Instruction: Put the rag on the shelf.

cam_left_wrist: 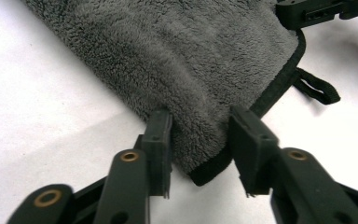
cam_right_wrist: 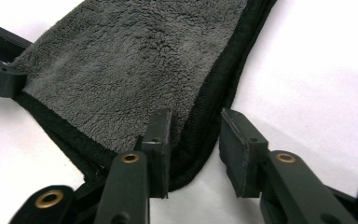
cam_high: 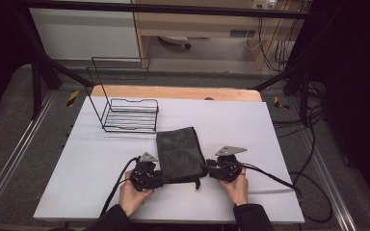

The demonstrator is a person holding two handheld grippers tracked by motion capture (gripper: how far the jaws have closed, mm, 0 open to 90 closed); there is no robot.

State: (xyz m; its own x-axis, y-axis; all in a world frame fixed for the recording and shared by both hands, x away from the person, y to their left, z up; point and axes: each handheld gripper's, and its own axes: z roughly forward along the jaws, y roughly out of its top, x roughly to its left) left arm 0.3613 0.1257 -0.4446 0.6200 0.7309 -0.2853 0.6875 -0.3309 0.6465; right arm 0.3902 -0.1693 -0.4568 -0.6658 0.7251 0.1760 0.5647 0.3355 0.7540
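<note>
A dark grey towel (cam_high: 179, 151) lies folded on the white table (cam_high: 91, 192), with a short hanging loop (cam_left_wrist: 317, 88) at its near edge. My left gripper (cam_high: 165, 179) is at the towel's near left corner. In the left gripper view the towel (cam_left_wrist: 168, 60) bunches into a ridge between the jaws of that gripper (cam_left_wrist: 200, 135), and both pads touch it. My right gripper (cam_high: 206, 168) is at the near right corner. In the right gripper view the black hem of the towel (cam_right_wrist: 135, 70) sits between that gripper's (cam_right_wrist: 193, 140) jaws, with a sliver of table beside the right pad.
A black wire rack (cam_high: 127, 113) with a tall wire back stands at the far left of the table. A wooden board (cam_high: 173, 91) runs along the far edge. Cables (cam_high: 270, 178) trail from both grippers, to the right and toward the near edge.
</note>
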